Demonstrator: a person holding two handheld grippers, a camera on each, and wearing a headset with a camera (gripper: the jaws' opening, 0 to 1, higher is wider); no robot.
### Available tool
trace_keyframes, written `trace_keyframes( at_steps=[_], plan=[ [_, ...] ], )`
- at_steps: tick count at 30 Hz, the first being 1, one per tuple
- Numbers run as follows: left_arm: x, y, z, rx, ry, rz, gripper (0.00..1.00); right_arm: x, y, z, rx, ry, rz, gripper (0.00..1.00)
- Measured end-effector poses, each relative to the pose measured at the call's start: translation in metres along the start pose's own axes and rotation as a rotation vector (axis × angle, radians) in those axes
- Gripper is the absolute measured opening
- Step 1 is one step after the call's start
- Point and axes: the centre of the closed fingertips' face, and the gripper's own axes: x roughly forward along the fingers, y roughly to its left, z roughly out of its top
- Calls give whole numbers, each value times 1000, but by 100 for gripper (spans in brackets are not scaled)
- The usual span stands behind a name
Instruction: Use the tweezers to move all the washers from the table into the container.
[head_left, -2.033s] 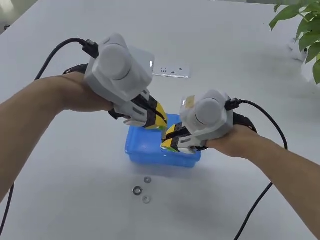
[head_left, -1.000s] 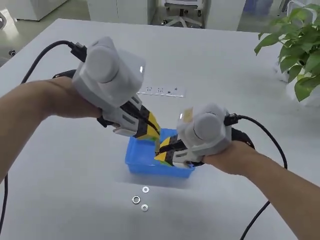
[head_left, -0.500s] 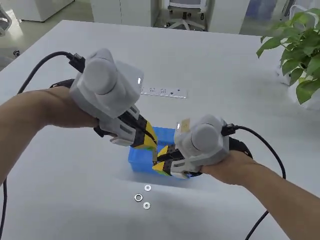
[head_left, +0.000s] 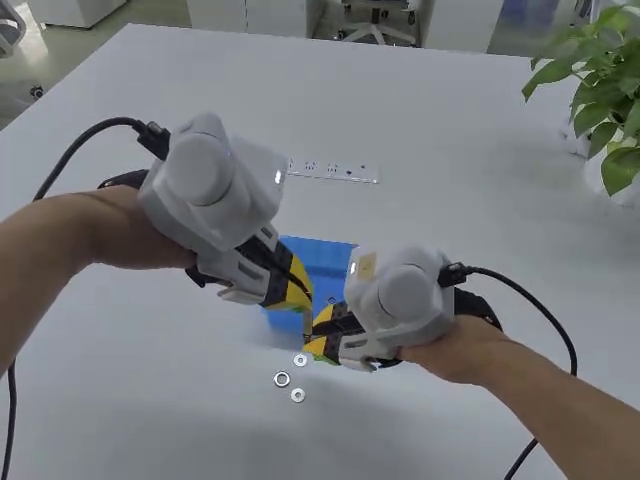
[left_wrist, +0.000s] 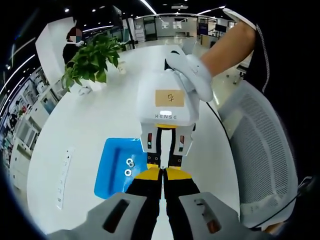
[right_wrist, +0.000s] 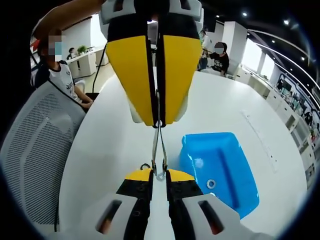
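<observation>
Drifting from container (head_left: 325, 255) toward washers (head_left: 282, 379), left tool (left_wrist: 163, 172) and right tool (right_wrist: 160, 176) pinching tweezers (right_wrist: 158, 131).

Open-plan office, and this is my spot in it.
I work at a long white table (head_left: 480, 150) with a white socket strip (head_left: 333, 171) set flush in its top. A grey mesh-backed office chair (left_wrist: 260, 145) stands beside it, a leafy green potted plant (head_left: 595, 90) near its edge, recessed ceiling lights (left_wrist: 150, 6) overhead, other people (right_wrist: 220, 64) farther off.
</observation>
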Motion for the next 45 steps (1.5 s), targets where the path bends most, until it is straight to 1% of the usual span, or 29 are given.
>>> trace_keyframes(
  at_steps=[3, 12, 19, 22, 26, 30, 34, 37, 45],
  plan=[
    [4, -5, -1, -3, -1, -8, 4, 3, 6, -5, -1, 9, 9, 12],
    [7, -17, -5, -21, -6, -15, 4, 9, 20, -14, 23, 3, 15, 12],
    [4, -29, -13, -38, -2, -16, 4, 15, 34, -14, 17, 1, 31, 13],
    [4, -32, -16, -43, -2, -14, 4, 18, 37, -15, 20, -1, 34, 13],
    [5, -34, -16, -45, -12, -15, 4, 21, 42, -14, 22, -6, 39, 14],
    [7, -36, -18, -45, -10, -18, 4, 22, 43, -13, 20, -10, 36, 15],
    [9, -38, -18, -43, -18, -21, 4, 21, 42, -12, 22, -19, 33, 15],
    [11, -39, -20, -39, -13, -24, 4, 20, 41, -11, 21, -23, 29, 15],
    [16, -40, -24, -35, -15, -27, 4, 21, 42, -10, 16, -27, 34, 14]
  ],
)
